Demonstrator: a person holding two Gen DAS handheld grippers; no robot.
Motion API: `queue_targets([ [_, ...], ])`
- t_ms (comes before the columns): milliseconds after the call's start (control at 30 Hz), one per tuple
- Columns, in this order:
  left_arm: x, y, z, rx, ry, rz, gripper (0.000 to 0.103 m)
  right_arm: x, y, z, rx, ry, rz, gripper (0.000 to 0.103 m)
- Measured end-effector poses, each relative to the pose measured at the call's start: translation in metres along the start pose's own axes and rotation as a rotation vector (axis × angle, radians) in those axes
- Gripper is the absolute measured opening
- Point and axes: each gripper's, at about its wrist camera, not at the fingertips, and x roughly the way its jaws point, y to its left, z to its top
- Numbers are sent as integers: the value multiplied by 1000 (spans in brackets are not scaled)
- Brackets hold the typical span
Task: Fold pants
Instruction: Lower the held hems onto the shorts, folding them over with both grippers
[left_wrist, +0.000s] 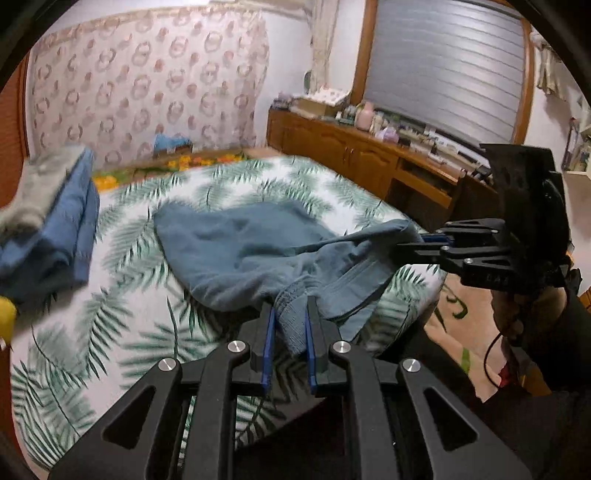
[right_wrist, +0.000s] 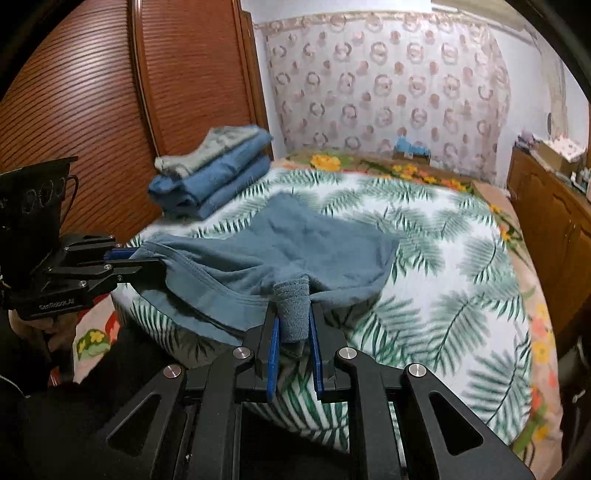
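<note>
On the near edge of the bed (left_wrist: 110, 332), over its palm-leaf cover, we hold the blue-grey pants (left_wrist: 251, 251) by two bunched parts of their near end. Our left gripper (left_wrist: 290, 314) is pinched narrow on a ribbed hem, and our right gripper (right_wrist: 293, 317) is clamped the same way on a ribbed band that stands up between its blue pads. Between the two grips the cloth hangs slack just above the bedding, while the far part of the pants lies crumpled on the cover toward the middle of the bed.

Well apart from the pants, at the bed's far left corner, sits a stack of folded clothes (right_wrist: 218, 177), blue pieces with a grey one on top. It lies near a slatted wooden door (right_wrist: 92, 92). A patterned curtain (right_wrist: 388, 85) hangs behind the head of the bed, and a small blue thing (right_wrist: 408, 147), too blurred for us to name, rests at its foot. Nothing lies on the cover between the pants and the stack.

From the left wrist we see the right gripper side-on, gripping the pants' edge, and beyond it a wooden cabinet (left_wrist: 351, 151) crowded with bottles beneath a shuttered window (left_wrist: 443, 62). From the right wrist we see the left gripper side-on at the frame's left edge, with cloth in its jaws, and only a sliver of that cabinet.
</note>
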Motion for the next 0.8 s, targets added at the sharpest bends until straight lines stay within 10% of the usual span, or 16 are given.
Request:
queue_targets([
  [800, 13, -8, -21, 5, 65, -17, 15, 18, 5, -12, 31, 56, 0, 15],
])
